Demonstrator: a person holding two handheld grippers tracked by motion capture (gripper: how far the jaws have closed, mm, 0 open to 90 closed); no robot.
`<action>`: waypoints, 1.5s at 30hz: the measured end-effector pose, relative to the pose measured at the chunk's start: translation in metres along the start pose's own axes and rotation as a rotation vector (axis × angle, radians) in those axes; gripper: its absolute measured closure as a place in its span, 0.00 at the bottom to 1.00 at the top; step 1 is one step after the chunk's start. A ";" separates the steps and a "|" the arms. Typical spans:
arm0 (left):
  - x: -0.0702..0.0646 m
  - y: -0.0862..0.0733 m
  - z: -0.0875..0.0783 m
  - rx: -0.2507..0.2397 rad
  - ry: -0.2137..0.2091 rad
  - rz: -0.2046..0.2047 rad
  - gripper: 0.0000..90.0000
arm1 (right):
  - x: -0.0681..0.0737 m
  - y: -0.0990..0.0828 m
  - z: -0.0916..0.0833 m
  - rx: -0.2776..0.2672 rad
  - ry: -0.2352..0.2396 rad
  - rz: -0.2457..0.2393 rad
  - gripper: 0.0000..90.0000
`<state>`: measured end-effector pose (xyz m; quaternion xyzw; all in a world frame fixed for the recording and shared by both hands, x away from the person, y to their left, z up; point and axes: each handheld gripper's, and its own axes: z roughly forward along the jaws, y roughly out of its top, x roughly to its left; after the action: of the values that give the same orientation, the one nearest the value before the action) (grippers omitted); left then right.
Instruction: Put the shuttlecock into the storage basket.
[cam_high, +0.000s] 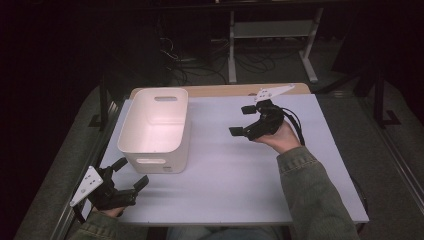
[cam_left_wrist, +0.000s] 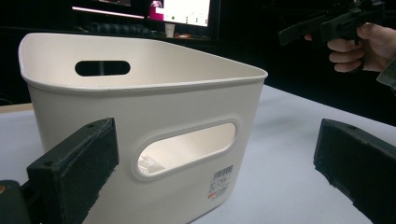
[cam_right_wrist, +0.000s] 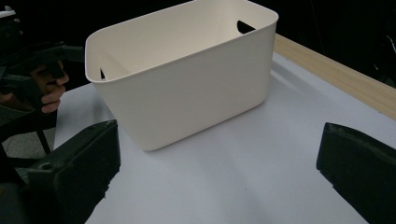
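Note:
A white plastic bin (cam_high: 155, 127) with cut-out handles stands empty on the left part of the pale table (cam_high: 240, 170). My left gripper (cam_high: 131, 173) hovers at the table's near left corner, just in front of the bin's short end, open and holding nothing. In the left gripper view the bin (cam_left_wrist: 140, 112) sits close between the spread jaws, with a barcode label near its bottom. My right gripper (cam_high: 241, 120) is held to the right of the bin, open and empty, its jaws pointing toward the bin's long side (cam_right_wrist: 187, 79).
A wooden strip (cam_high: 225, 90) runs along the table's far edge. Beyond it are metal frame legs (cam_high: 232, 50) and cables on the floor. Lit monitors (cam_left_wrist: 184, 9) glow in the dark background. Bare tabletop lies between the bin and the right hand.

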<state>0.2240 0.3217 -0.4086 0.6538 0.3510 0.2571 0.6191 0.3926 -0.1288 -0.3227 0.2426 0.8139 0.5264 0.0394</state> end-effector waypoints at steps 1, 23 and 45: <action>0.000 0.000 0.000 0.001 0.000 -0.001 0.00 | 0.000 -0.001 -0.001 -0.003 -0.001 0.006 0.00; -0.001 0.000 0.001 0.001 -0.002 0.005 0.00 | -0.004 -0.045 -0.022 -0.028 -0.047 0.067 0.00; 0.000 0.000 0.000 0.000 -0.005 0.010 0.00 | -0.002 -0.084 -0.042 -0.041 -0.117 0.113 0.00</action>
<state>0.2240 0.3214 -0.4083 0.6562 0.3460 0.2587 0.6187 0.3511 -0.1925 -0.3785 0.3174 0.7844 0.5293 0.0620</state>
